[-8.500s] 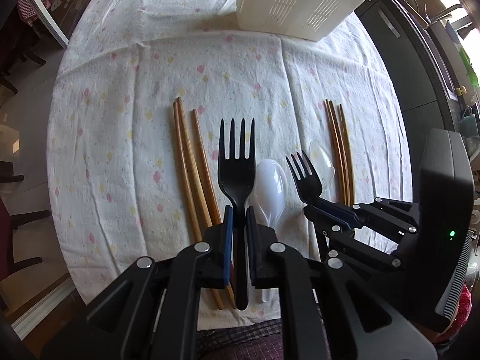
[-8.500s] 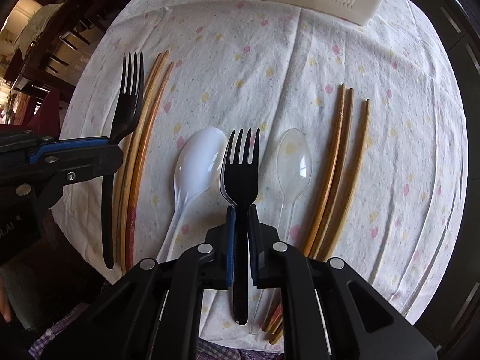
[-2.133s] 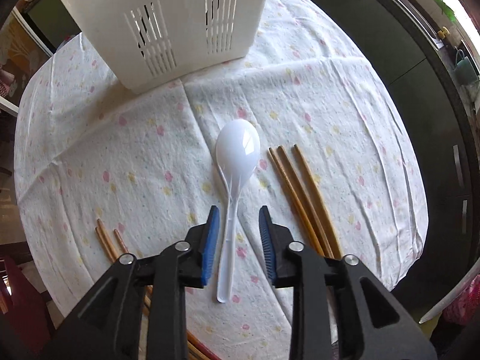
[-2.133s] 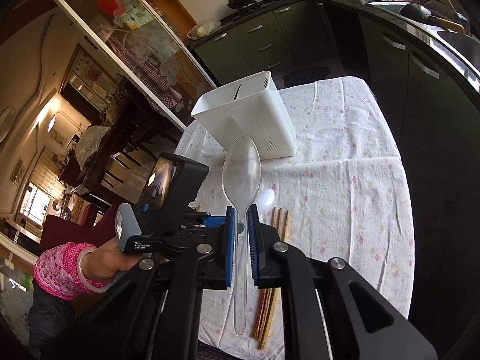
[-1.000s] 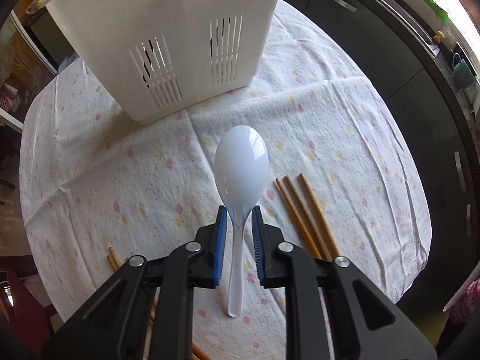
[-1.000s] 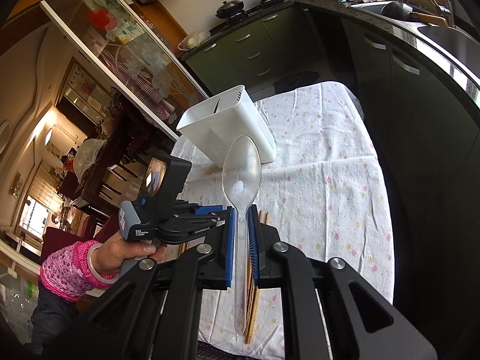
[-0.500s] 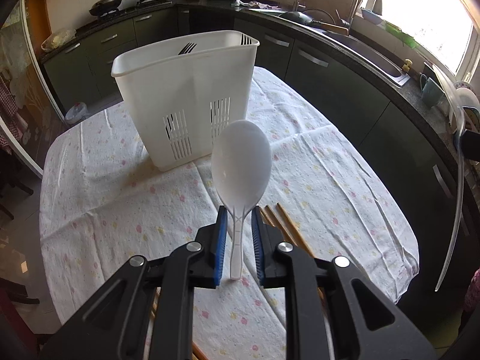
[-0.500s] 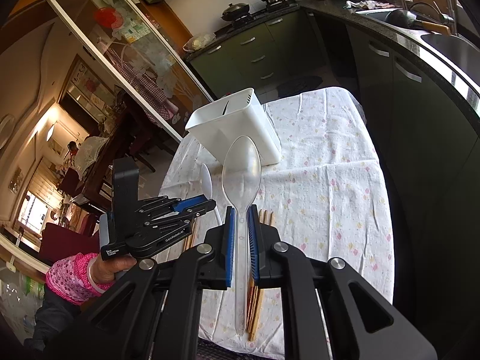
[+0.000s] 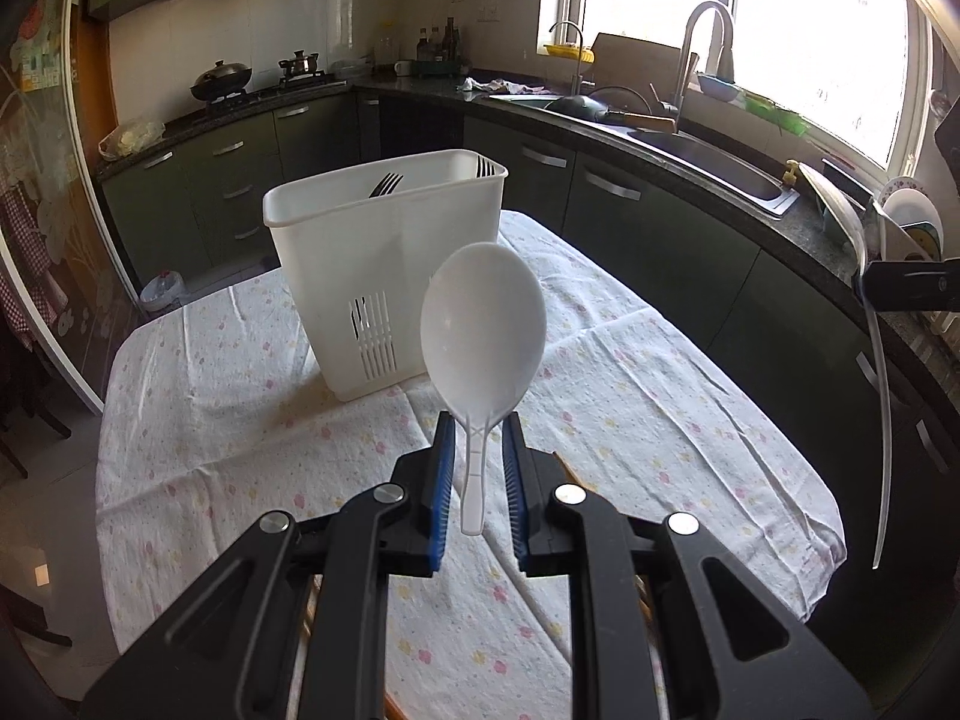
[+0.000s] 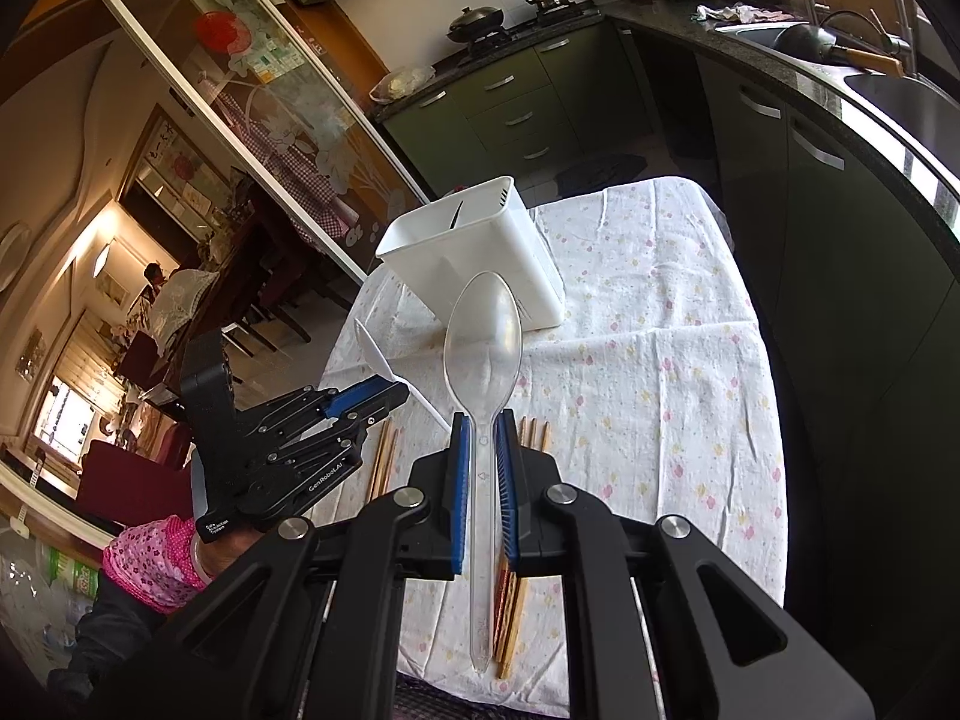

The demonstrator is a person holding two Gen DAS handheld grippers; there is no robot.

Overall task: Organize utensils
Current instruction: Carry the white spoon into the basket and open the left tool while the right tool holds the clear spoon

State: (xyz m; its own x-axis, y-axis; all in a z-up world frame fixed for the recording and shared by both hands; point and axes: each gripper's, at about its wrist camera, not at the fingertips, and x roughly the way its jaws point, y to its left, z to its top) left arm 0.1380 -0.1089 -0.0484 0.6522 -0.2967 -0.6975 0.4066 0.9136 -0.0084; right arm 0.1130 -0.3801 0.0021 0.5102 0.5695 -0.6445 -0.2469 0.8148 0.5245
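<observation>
My left gripper (image 9: 477,426) is shut on a white plastic spoon (image 9: 483,324) and holds it bowl-up above the table, in front of the white slotted utensil holder (image 9: 384,264). Black fork tines (image 9: 386,184) stick out of the holder. My right gripper (image 10: 482,420) is shut on a clear plastic spoon (image 10: 483,336), raised high over the table. The holder (image 10: 474,258) lies beyond it. The left gripper (image 10: 366,402) with the white spoon (image 10: 375,354) shows at the left in the right wrist view.
The table carries a floral white cloth (image 9: 660,420). Wooden chopsticks (image 10: 384,456) lie left of centre and more chopsticks (image 10: 534,432) lie under my right gripper. Dark kitchen cabinets and a sink counter (image 9: 690,138) run behind and to the right.
My left gripper closed on the white spoon on the table and lifted it, tilting up toward the holder. My right gripper kept hold of the clear spoon, held high.
</observation>
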